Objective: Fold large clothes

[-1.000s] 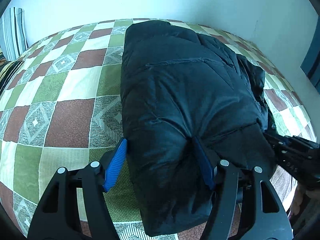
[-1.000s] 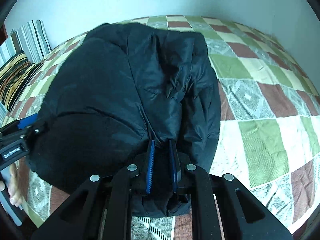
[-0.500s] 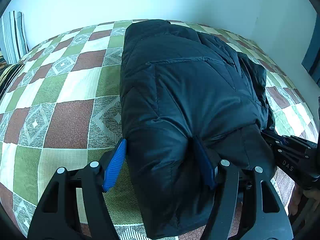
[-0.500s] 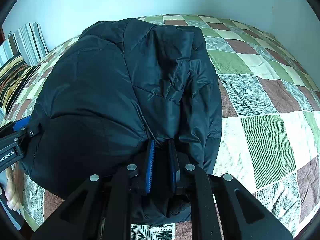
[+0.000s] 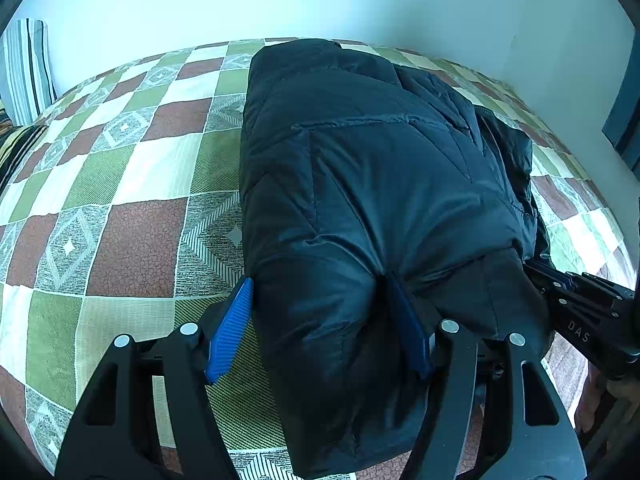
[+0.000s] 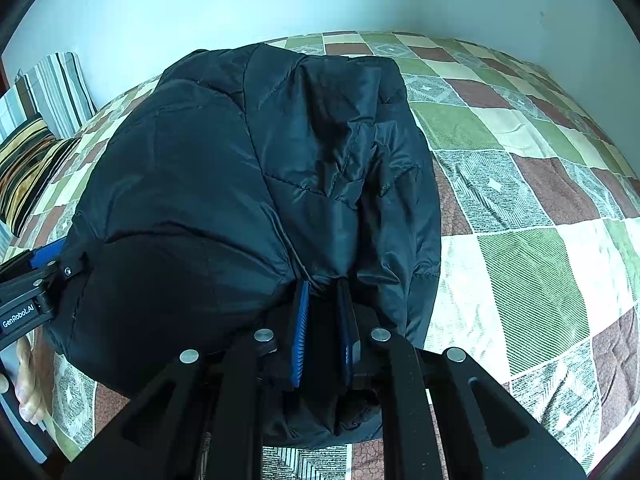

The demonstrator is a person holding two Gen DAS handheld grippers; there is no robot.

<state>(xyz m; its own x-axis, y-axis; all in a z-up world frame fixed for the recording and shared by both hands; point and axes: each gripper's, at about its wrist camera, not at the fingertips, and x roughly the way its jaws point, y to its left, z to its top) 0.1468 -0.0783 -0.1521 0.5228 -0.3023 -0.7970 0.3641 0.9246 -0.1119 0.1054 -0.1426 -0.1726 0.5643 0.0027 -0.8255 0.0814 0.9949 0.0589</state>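
A black quilted jacket (image 5: 380,168) lies folded in a thick bundle on the checked bedspread (image 5: 136,240). My left gripper (image 5: 320,292) clamps the bundle's near left corner, with its blue pads (image 5: 230,328) wide apart and pressed into the padding. In the right wrist view the same jacket (image 6: 240,168) fills the middle. There my right gripper (image 6: 324,292) is shut on a thin fold at the near edge. The near edge hangs a little over both grippers.
The bedspread (image 6: 520,272) stretches to a white wall behind. Striped pillows (image 6: 48,92) lean at the far left. A person's hand (image 6: 28,388) shows at the left edge, holding the left gripper's handle. A dark frame (image 5: 624,120) stands at the right.
Both grippers keep their hold on the jacket. Only a slight shift of the views shows.
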